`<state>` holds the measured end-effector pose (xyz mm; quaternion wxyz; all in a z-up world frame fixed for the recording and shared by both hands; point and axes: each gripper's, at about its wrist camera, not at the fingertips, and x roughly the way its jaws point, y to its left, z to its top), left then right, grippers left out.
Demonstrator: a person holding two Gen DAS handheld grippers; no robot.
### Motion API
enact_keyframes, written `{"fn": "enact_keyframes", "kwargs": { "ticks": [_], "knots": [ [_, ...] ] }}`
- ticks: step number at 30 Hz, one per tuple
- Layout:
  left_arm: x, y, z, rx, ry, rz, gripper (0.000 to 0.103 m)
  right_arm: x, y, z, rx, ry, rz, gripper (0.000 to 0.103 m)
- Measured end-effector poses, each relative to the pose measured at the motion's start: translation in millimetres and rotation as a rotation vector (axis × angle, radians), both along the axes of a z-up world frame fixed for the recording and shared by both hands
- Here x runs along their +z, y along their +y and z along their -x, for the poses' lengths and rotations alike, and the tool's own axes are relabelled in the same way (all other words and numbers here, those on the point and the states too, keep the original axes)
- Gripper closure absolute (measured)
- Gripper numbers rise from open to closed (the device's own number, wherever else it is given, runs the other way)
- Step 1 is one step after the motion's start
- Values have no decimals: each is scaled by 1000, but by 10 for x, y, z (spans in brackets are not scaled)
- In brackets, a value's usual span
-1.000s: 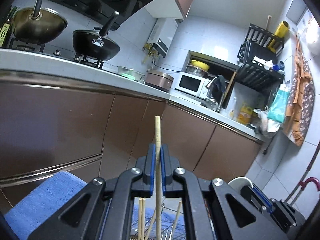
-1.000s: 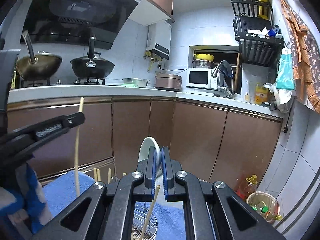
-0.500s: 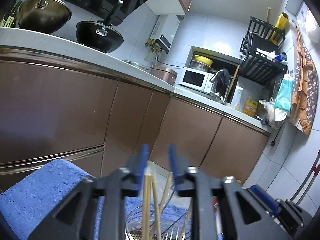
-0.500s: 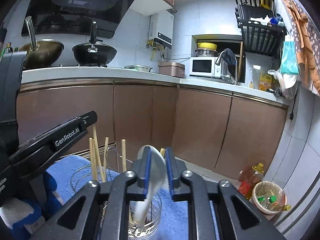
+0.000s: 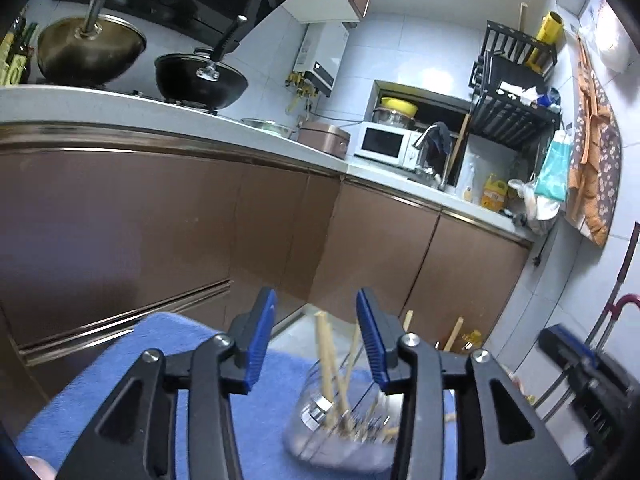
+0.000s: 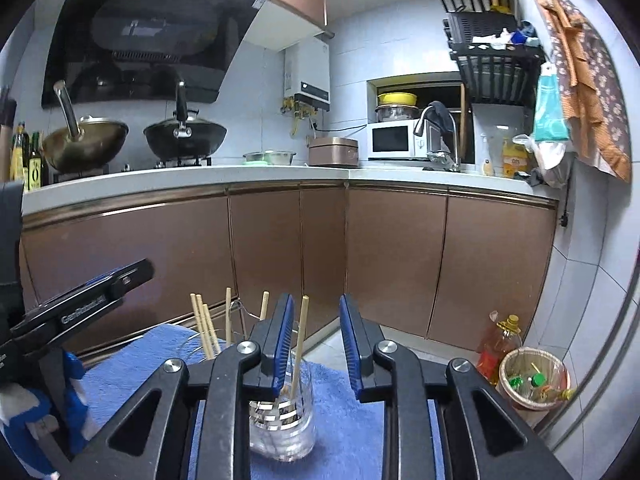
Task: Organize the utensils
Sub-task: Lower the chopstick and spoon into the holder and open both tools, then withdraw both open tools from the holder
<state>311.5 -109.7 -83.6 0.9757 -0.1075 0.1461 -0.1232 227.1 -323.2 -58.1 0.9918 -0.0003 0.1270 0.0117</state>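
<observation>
Standing chopsticks: several wooden chopsticks (image 5: 326, 354) lean upright in a glass jar (image 5: 320, 432), low centre of the left view; upright storage keeps their tips together and the tops easy to pick out.
Second jar: another clear glass jar (image 6: 282, 420) sits at the lower centre of the right view with one chopstick (image 6: 299, 348) tilted in it; more sticks (image 6: 204, 330) rise just left of it from what looks like a wire holder, partly hidden by the fingers.
Sorting judgement: two containers side by side suggest utensils are being split by kind, though which goes where I cannot tell.
Left gripper (image 5: 316, 334): fingers spread wide with nothing between them, hovering above the jar's sticks, so a stick looks released rather than held.
Right gripper (image 6: 316, 346): fingers likewise parted and empty, poised over the second jar; the gap frames the tilted chopstick without touching it.
Blue towel (image 6: 352, 412): spread under both jars, lower part of both views, probably to stop glass sliding and to soften contact.
Desk: hidden beneath the towel.
Surroundings: brown cabinets (image 6: 392, 256) fill mid-frame, woks (image 6: 184, 138) upper left, a bin (image 6: 534, 378) lower right.
</observation>
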Motion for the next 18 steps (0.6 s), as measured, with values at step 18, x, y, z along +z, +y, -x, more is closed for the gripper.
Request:
{"fn": "enact_keyframes", "kwargs": {
  "ticks": [18],
  "knots": [
    [-24, 439, 1228, -5, 134, -291, 53, -194, 164, 1008, 21, 142, -121, 67]
  ]
}}
